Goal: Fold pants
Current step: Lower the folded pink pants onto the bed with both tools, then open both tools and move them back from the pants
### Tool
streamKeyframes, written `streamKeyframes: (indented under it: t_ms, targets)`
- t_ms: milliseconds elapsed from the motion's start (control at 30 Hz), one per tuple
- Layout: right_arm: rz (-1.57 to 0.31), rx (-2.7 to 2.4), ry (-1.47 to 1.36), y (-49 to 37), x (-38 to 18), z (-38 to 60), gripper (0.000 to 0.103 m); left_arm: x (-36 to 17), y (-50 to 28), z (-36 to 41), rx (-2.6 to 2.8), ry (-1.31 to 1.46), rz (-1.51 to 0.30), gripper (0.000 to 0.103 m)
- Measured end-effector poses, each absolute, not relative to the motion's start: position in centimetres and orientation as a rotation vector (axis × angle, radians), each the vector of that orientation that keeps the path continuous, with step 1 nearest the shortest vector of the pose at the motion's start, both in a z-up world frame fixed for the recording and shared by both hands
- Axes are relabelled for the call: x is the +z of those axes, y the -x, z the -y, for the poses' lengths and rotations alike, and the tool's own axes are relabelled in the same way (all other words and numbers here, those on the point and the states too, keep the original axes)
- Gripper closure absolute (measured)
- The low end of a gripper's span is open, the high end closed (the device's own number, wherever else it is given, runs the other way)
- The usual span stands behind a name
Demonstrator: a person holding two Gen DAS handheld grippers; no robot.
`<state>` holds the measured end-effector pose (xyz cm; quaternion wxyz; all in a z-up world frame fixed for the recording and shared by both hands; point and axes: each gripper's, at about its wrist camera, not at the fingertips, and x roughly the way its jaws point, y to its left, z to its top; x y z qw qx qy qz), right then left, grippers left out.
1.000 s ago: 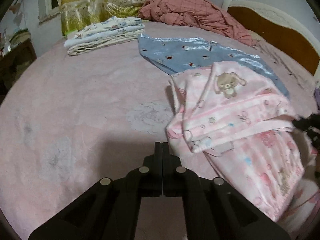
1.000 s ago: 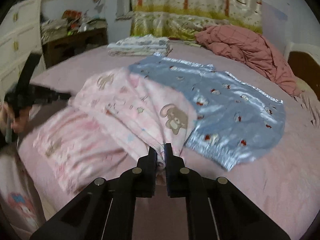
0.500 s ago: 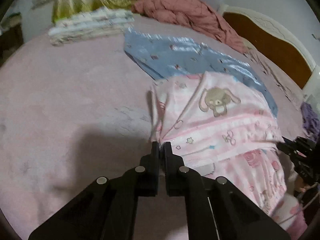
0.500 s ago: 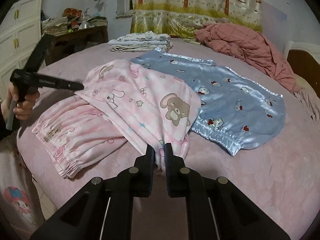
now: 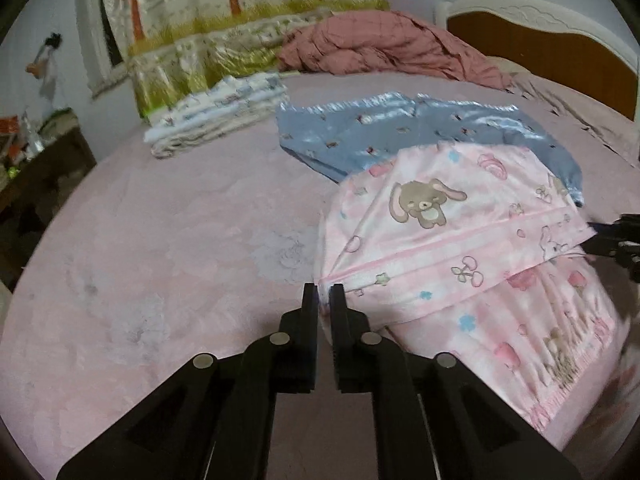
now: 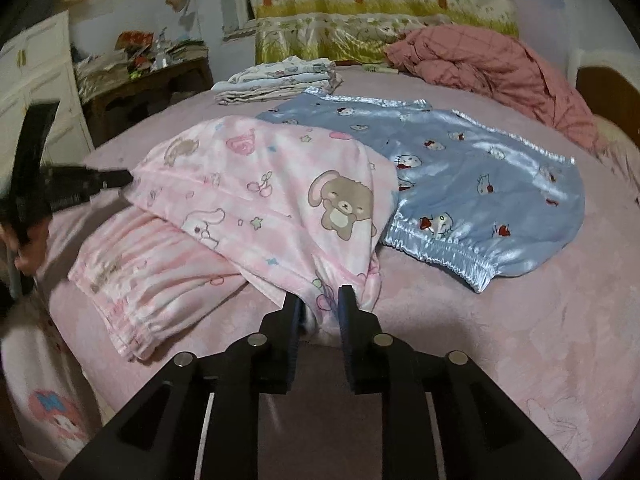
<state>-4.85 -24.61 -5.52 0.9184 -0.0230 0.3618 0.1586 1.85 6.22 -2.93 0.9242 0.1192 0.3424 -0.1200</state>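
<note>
**Both grippers letting go at the pink pants' corners**

I am looking across the pink bed. In the left wrist view, open bedcover is spreading from 12 round to 9 o'clock of my left gripper; that side is giving me the most room. The folded stack is lying far off at 11 o'clock, the blue shorts at 1 o'clock, the red quilt beyond them near the headboard. In the right wrist view, the bed's near edge is running down at 8 o'clock of my right gripper, with a dresser past the far corner at 11 o'clock.

The pink pants are lying folded over on the near part of the bed, their top layer overlapping the near edge of the blue shorts.

My left gripper's jaws are opening, a narrow slit showing between them, and the pants' left corner is sitting right at the tips; I cannot tell whether cloth is still between the pads. My right gripper's jaws are opening too, with a clear gap, and a bunched fold of the pants is sitting loosely in that gap, not pinched. In the right wrist view the left gripper is showing at 10 o'clock, touching the pants' far corner.
</note>
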Motion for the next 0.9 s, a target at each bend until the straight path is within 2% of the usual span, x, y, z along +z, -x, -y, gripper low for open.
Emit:
streamKeyframes:
  t_ms: [33,67,100,133,167,267,333,367,400,733,867,900]
  targets:
    - [-0.746,0.329,0.031,4.7,-5.2,24.8,0.077,-2.8,-1.9,-6.4,-0.230,-0.231,-0.674,0.095]
    - [-0.739,0.324,0.009,4.7,-4.8,25.1,0.066,-2.6,-1.7,-6.6,-0.222,-0.215,-0.649,0.091]
    - [-0.721,0.305,-0.014,4.7,-4.4,25.5,0.047,-2.3,-1.6,-6.8,-0.212,-0.198,-0.621,0.077]
    - [-0.701,0.287,-0.030,4.8,-4.0,25.8,0.040,-2.1,-1.3,-7.0,-0.203,-0.185,-0.598,0.058]
    - [-0.667,0.264,-0.055,4.9,-3.5,26.2,0.036,-1.8,-1.1,-7.1,-0.193,-0.174,-0.575,0.051]
    - [-0.606,0.233,-0.082,5.0,-2.1,27.1,0.034,-1.2,0.1,-7.1,-0.163,-0.169,-0.475,0.028]
    - [-0.568,0.216,-0.094,4.9,-1.2,27.5,0.024,-0.8,0.8,-7.0,-0.144,-0.183,-0.400,0.006]
    - [-0.538,0.204,-0.103,4.9,-0.6,27.6,0.019,-0.6,1.0,-6.8,-0.141,-0.185,-0.369,0.003]
    - [-0.504,0.187,-0.108,4.9,-0.1,27.6,0.018,-0.4,1.2,-6.8,-0.130,-0.187,-0.338,0.001]
    - [-0.178,0.004,-0.071,4.1,1.0,27.7,0.017,-0.6,2.7,-7.5,0.022,-0.117,-0.119,0.001]
    - [-0.134,-0.044,-0.051,4.6,-0.3,27.3,0.010,-1.1,3.3,-6.9,0.045,-0.148,-0.080,0.001]
    - [-0.123,-0.049,-0.043,4.9,-0.3,27.2,0.003,-1.1,3.2,-6.7,0.046,-0.153,-0.081,0.001]
